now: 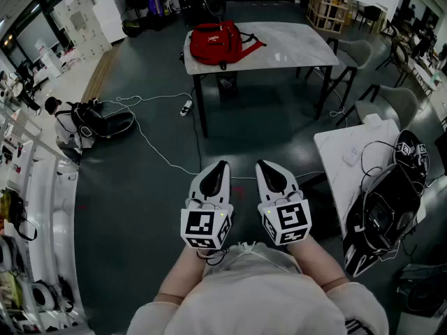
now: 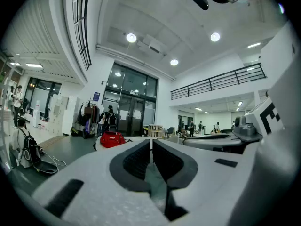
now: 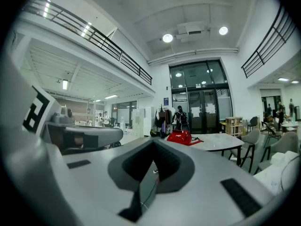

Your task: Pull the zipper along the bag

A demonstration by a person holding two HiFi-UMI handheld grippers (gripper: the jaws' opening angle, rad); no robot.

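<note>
A red backpack (image 1: 215,42) lies on the left part of a white marble table (image 1: 293,44) far ahead across the dark floor. The same red backpack (image 2: 111,139) is small in the left gripper view, and the red backpack (image 3: 180,136) is again small in the right gripper view. My left gripper (image 1: 222,164) and right gripper (image 1: 263,164) are held side by side close to my body, well short of the table. Both are shut with nothing between the jaws.
A white cable with a power strip (image 1: 186,107) runs over the floor left of the table. A black bag (image 1: 105,123) and a crouching person (image 1: 61,125) are at the left. A second white table (image 1: 353,162) with black gear stands at my right. Chairs (image 1: 380,103) flank the far table.
</note>
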